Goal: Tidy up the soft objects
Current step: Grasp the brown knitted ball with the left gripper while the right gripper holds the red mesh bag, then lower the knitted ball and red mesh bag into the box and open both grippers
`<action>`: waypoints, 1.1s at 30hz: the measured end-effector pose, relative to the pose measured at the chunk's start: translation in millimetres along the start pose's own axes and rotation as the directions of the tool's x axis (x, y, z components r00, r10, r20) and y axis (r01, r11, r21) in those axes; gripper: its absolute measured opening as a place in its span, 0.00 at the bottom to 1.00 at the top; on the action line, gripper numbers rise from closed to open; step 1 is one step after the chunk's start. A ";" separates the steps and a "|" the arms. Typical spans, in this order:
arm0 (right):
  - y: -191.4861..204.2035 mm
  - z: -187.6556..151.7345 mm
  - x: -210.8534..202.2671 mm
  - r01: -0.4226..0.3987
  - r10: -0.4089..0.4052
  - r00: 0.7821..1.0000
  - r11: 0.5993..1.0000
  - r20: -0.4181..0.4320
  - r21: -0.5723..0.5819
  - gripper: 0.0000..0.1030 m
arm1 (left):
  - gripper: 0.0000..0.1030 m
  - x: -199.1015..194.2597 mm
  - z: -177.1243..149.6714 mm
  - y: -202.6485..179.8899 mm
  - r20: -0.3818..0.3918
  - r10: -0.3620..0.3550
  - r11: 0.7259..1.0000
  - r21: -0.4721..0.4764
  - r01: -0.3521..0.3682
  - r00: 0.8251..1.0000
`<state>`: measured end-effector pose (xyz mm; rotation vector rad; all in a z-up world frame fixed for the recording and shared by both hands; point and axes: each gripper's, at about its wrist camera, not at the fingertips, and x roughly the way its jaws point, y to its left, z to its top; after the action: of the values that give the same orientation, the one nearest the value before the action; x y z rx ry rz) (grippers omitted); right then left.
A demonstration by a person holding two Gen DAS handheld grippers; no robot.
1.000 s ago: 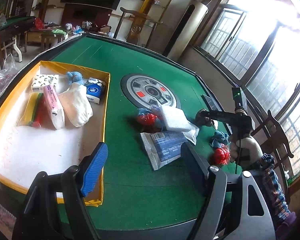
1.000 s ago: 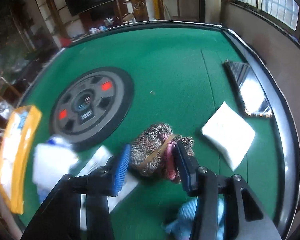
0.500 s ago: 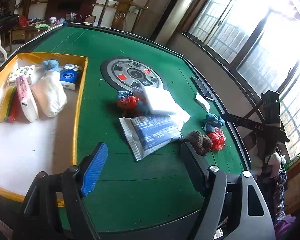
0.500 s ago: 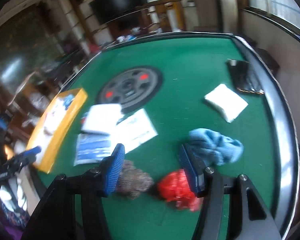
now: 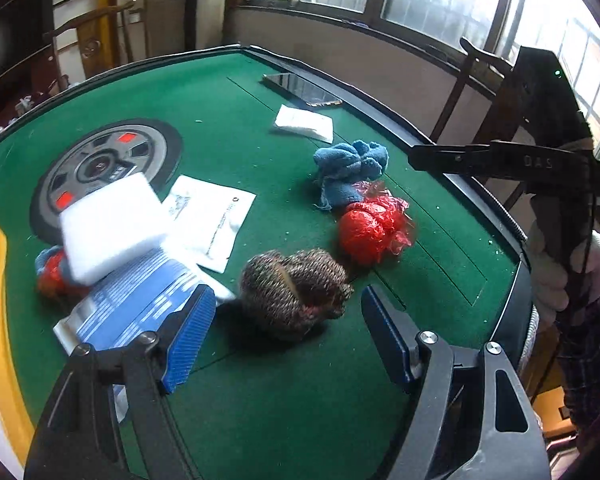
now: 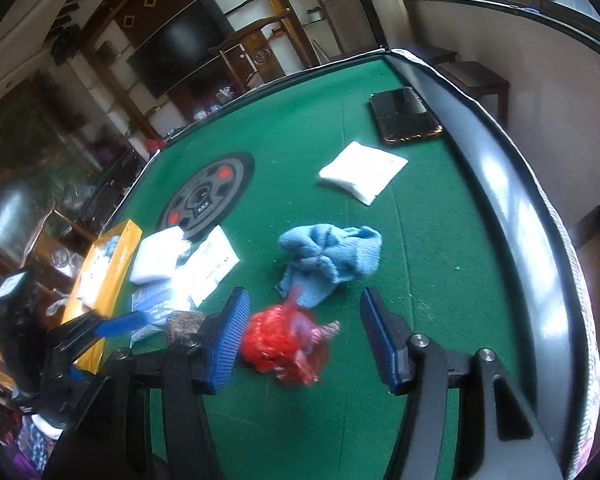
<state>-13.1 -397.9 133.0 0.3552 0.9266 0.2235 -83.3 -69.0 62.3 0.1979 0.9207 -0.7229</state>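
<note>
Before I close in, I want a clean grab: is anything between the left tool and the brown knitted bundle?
Nothing visible. The left tool is open, and the brown knitted bundle lies on bare green felt straight ahead of its fingers.

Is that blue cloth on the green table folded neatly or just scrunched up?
Scrunched up. The blue cloth lies in a crumpled heap with uneven bumps and creases beside the red mesh bundle, no flat folded edges showing.
</note>
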 end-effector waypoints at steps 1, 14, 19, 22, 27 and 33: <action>-3.0 -1.1 -2.0 0.000 0.000 1.000 1.000 0.002 0.006 0.51 | 0.73 9.2 3.5 -1.1 -0.021 -0.007 1.000 0.012 0.007 1.000; -5.9 -11.6 16.8 -0.020 0.019 0.999 1.000 -0.049 -0.003 0.52 | 0.59 37.9 15.4 10.6 -0.068 -0.014 0.997 -0.075 0.008 0.998; 7.7 -18.2 31.8 -0.028 0.025 0.996 0.999 -0.088 -0.034 0.53 | 0.59 0.3 10.1 22.3 0.023 -0.055 0.989 -0.134 0.058 0.998; 17.8 -23.5 41.6 -0.019 0.013 0.994 0.998 -0.112 -0.059 0.54 | 0.59 -27.1 3.6 29.7 0.080 -0.070 0.984 -0.156 0.082 0.994; 34.0 -31.5 52.0 0.023 -0.036 0.993 0.994 -0.116 -0.107 0.55 | 0.59 -73.9 -16.1 65.9 0.143 -0.043 0.969 -0.235 0.076 0.989; 50.3 -39.0 47.9 0.072 -0.090 0.991 0.982 -0.101 -0.176 0.38 | 0.59 -124.8 -55.8 137.8 0.159 0.136 0.917 -0.394 -0.064 0.978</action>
<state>-18.6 -327.7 95.9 0.1459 1.0190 0.2481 -79.8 119.9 106.7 -0.1700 0.8512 -0.4423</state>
